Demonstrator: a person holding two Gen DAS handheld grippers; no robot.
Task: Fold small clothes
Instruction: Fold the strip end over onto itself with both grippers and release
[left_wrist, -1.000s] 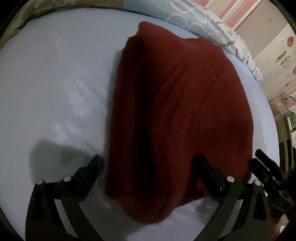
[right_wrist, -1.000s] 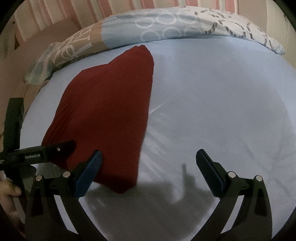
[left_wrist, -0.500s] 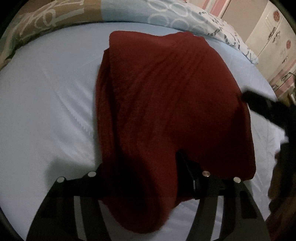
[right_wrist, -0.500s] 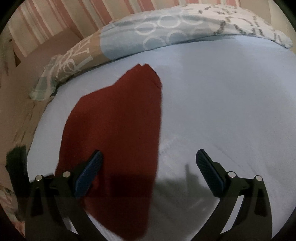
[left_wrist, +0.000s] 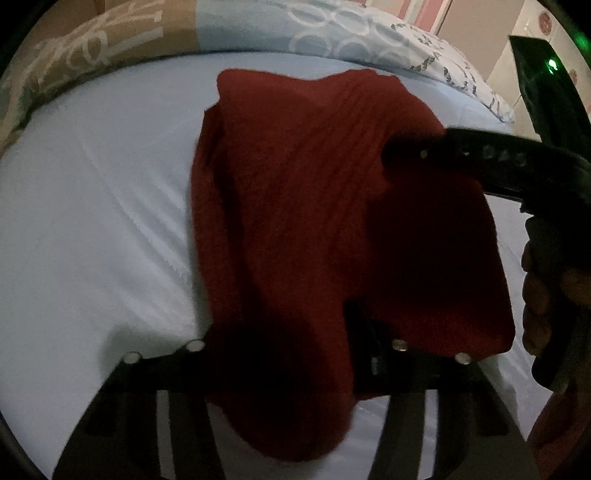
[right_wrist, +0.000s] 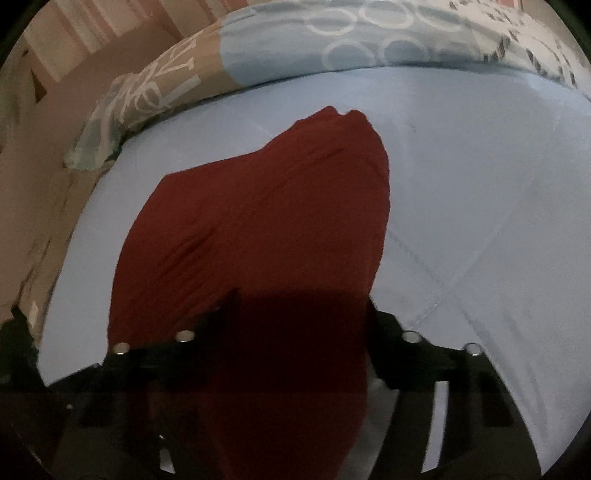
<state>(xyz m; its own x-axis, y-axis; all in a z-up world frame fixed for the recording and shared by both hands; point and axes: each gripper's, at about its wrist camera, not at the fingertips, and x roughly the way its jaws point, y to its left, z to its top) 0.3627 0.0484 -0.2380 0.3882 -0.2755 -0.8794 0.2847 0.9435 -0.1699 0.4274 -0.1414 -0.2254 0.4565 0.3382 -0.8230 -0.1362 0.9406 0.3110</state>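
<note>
- Left wrist view: our left gripper (left_wrist: 284, 325) is closing, with the near edge of the dark red garment (left_wrist: 314, 206) between its jaws.
- We cannot tell whether the pads press yet.
- Our right gripper (right_wrist: 299, 314) is closing over the garment's near end on the light blue sheet (right_wrist: 480, 192).
</note>
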